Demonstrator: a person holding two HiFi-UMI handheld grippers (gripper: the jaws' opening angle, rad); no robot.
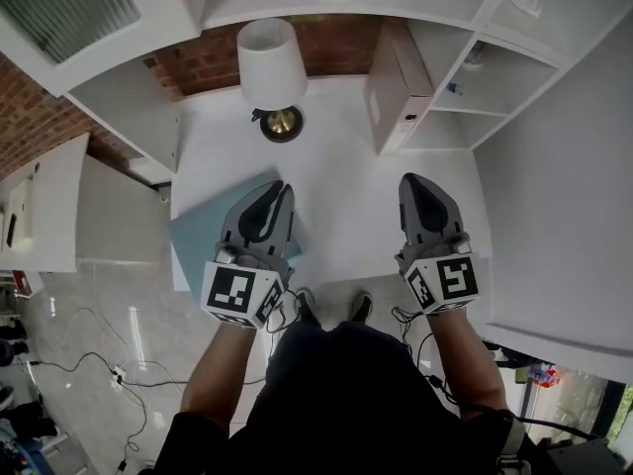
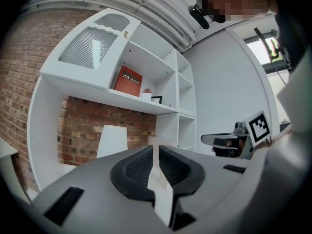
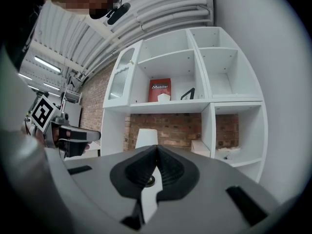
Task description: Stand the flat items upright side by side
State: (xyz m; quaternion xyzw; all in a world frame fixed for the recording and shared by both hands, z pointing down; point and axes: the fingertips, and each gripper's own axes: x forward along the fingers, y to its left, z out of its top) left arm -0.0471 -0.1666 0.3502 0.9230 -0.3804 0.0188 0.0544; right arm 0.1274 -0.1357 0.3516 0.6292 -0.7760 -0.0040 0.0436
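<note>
Looking steeply down on the white tabletop (image 1: 336, 201), both grippers level over its near half. At the near left corner, lying flat: the teal flat item (image 1: 198, 231), one corner poking just past the left edge. Right above it, the left gripper (image 1: 278, 194), nose aimed toward the far edge. Touching the item or just hovering over it? Impossible to tell from up here. Its fingers (image 2: 141, 162) pressed almost together, only a thin slit between them, nothing pinched.

Across toward the near right corner, well apart from the item, the right gripper (image 1: 413, 184), over bare tabletop. Fingers (image 3: 139, 167) there shut tight, pad against pad, nothing between them either.

Up at the far edge, near the middle, a lamp (image 1: 270, 62) with a white shade and a round brass-coloured base. To its right, at the far right corner, a white box (image 1: 394, 87) standing upright on its edge, close beside a partition of the shelf unit (image 1: 465, 77). Higher up on a shelf, showing in both gripper views, a red book (image 3: 160, 90) standing upright.

Below the near edge, the person's shoes (image 1: 361, 308) and a pale floor (image 1: 89, 325) with cables (image 1: 79, 364) trailing across it.
</note>
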